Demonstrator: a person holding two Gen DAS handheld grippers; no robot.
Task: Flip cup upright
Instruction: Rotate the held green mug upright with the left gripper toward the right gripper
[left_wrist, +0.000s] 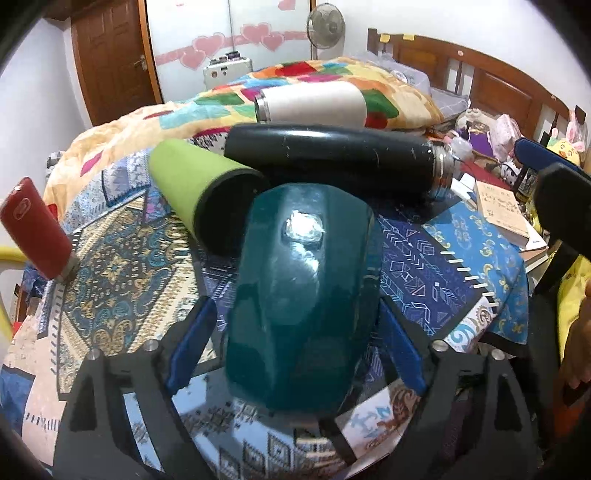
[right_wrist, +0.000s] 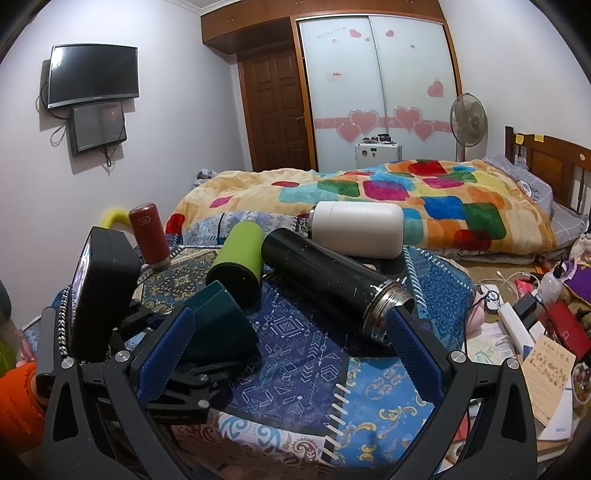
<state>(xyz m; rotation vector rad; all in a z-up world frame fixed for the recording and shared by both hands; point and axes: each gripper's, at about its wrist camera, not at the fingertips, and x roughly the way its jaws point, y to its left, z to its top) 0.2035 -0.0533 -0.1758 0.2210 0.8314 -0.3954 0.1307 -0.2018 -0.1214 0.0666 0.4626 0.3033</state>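
Note:
A dark teal cup (left_wrist: 303, 288) lies on its side between the blue pads of my left gripper (left_wrist: 295, 332), which is shut on it; its closed base points away from the camera. In the right wrist view the teal cup (right_wrist: 225, 321) shows with the left gripper on it. My right gripper (right_wrist: 288, 350) is open and empty over the patterned cloth, its right fingertip (right_wrist: 406, 343) close to the black flask's mouth.
A green cup (left_wrist: 199, 184), a black flask (left_wrist: 332, 155) and a white flask (left_wrist: 314, 101) lie on their sides behind. A red flask (left_wrist: 35, 229) stands at left, mouth down. The patchwork cloth (right_wrist: 314, 354) covers the table; books and clutter (right_wrist: 546, 362) are at right.

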